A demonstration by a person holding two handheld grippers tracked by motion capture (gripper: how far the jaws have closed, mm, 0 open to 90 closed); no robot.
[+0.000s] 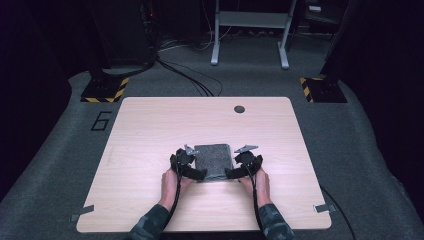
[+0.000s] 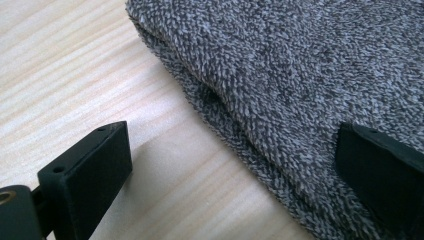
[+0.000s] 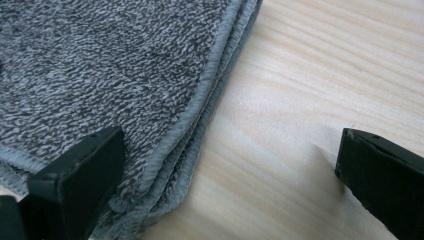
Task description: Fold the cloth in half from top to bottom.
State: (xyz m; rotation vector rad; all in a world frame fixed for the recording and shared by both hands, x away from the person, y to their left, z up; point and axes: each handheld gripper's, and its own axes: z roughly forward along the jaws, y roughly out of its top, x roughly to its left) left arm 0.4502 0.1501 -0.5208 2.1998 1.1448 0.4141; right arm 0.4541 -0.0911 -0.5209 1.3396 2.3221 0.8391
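Note:
A grey folded towel (image 1: 214,161) lies flat in the middle of the wooden table (image 1: 150,130). My left gripper (image 1: 196,173) is at the towel's near left corner and stands open, one jaw over the bare wood and the other over the towel (image 2: 310,75). At the near right corner my right gripper (image 1: 231,173) stands open too, its jaws wide apart. One of its jaws is above the towel's hemmed layers (image 3: 125,75), the other above the wood. Neither gripper pinches the cloth.
A round cable hole (image 1: 239,109) sits near the table's far edge. Tape strips (image 1: 81,211) mark the near corners. Beyond the table are floor cables (image 1: 192,80), stand bases with yellow-black tape (image 1: 105,90) and a grey frame's legs (image 1: 250,35).

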